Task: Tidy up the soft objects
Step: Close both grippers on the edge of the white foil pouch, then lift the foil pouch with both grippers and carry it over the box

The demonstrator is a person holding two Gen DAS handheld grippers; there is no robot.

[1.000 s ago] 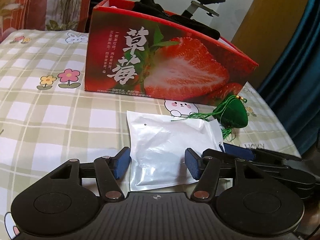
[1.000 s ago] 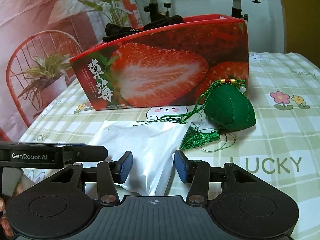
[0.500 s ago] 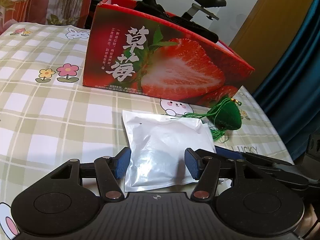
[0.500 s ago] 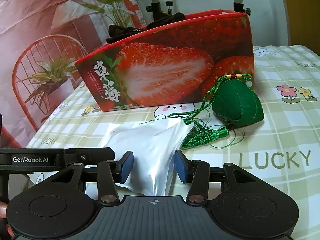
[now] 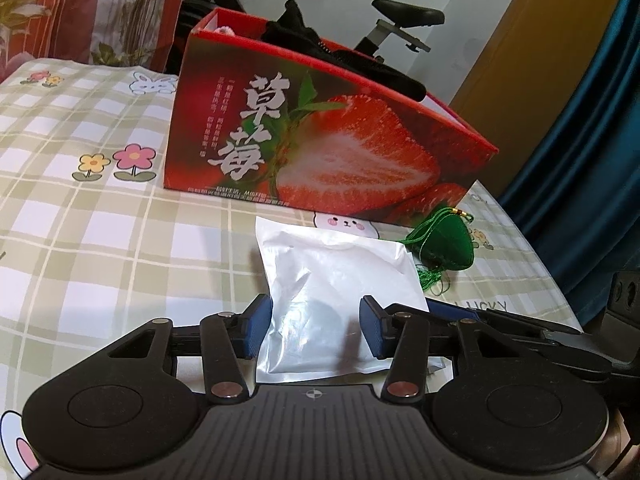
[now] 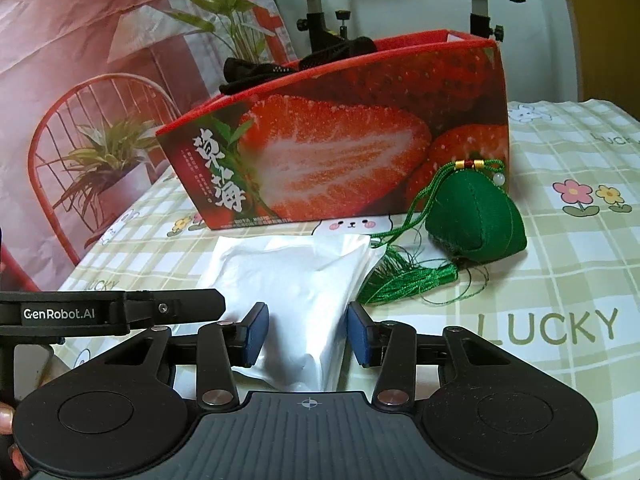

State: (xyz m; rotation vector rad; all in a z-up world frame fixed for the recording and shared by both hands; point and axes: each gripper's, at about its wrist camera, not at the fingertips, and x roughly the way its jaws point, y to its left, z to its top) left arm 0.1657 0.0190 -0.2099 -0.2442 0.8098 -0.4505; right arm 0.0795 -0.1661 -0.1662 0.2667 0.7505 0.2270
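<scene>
Lying between both grippers' pads: white pouch [image 5: 336, 292]

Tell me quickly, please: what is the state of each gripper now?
Left gripper: jaws have just been closing, pads now pressing the white pouch.
Right gripper: closed on the same white pouch.

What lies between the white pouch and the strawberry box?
Only bare checked tablecloth with a printed bunny; nothing stands between pouch and box. The left wrist view shows it best.

Black left gripper [image 5: 314, 330], blue-padded jaws, silver screws.
</scene>
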